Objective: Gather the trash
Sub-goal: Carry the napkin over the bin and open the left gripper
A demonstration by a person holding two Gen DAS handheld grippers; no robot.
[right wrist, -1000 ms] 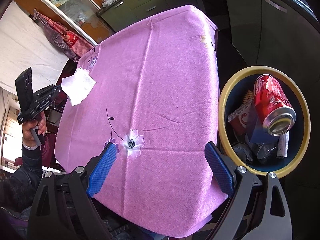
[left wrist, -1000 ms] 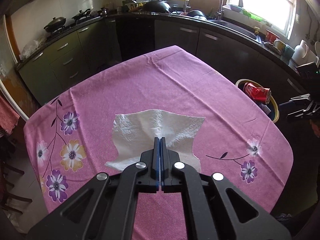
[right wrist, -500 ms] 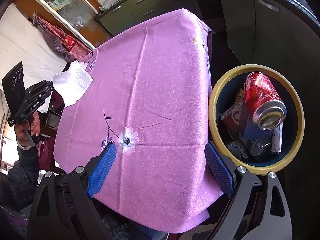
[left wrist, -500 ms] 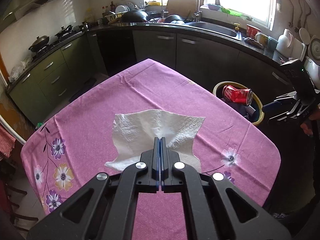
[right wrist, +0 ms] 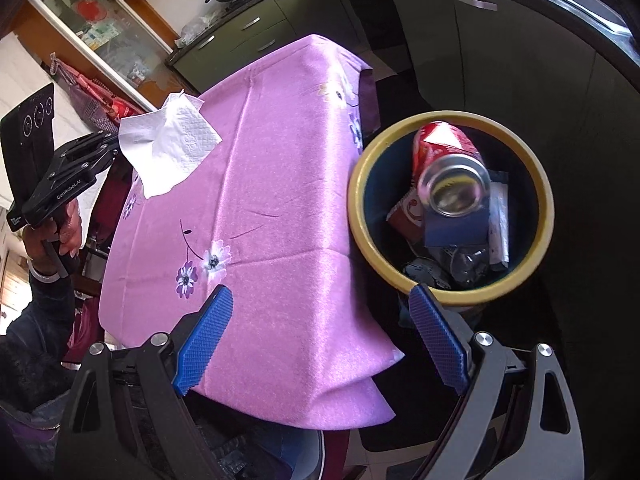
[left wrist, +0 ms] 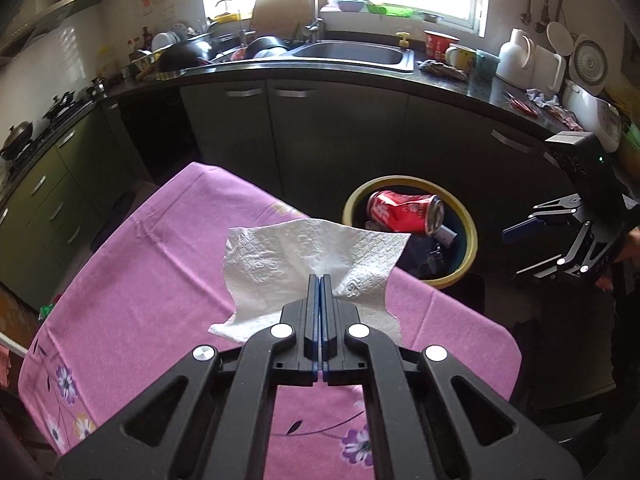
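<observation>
My left gripper point(left wrist: 321, 280) is shut on a white paper napkin point(left wrist: 304, 258) and holds it in the air above the pink tablecloth point(left wrist: 160, 280). The napkin also shows in the right wrist view point(right wrist: 168, 148), hanging from the left gripper point(right wrist: 114, 142) over the table's far side. A yellow-rimmed trash bin point(left wrist: 472, 236) stands on the floor beyond the table corner, with a red soda can point(left wrist: 404, 212) lying on top of other rubbish. My right gripper point(right wrist: 320, 336) is open and empty, low beside the bin point(right wrist: 546, 208) and the can point(right wrist: 452, 168).
The table wears a pink flowered cloth point(right wrist: 280, 200). Dark kitchen cabinets point(left wrist: 320, 140) and a counter with a sink point(left wrist: 352, 54) curve behind the bin. The right gripper shows at the right of the left wrist view point(left wrist: 536, 248).
My left gripper has carried the napkin across the table toward the bin, which now looks nearer and more central. The right gripper has stayed open by the bin, shifting slightly.
</observation>
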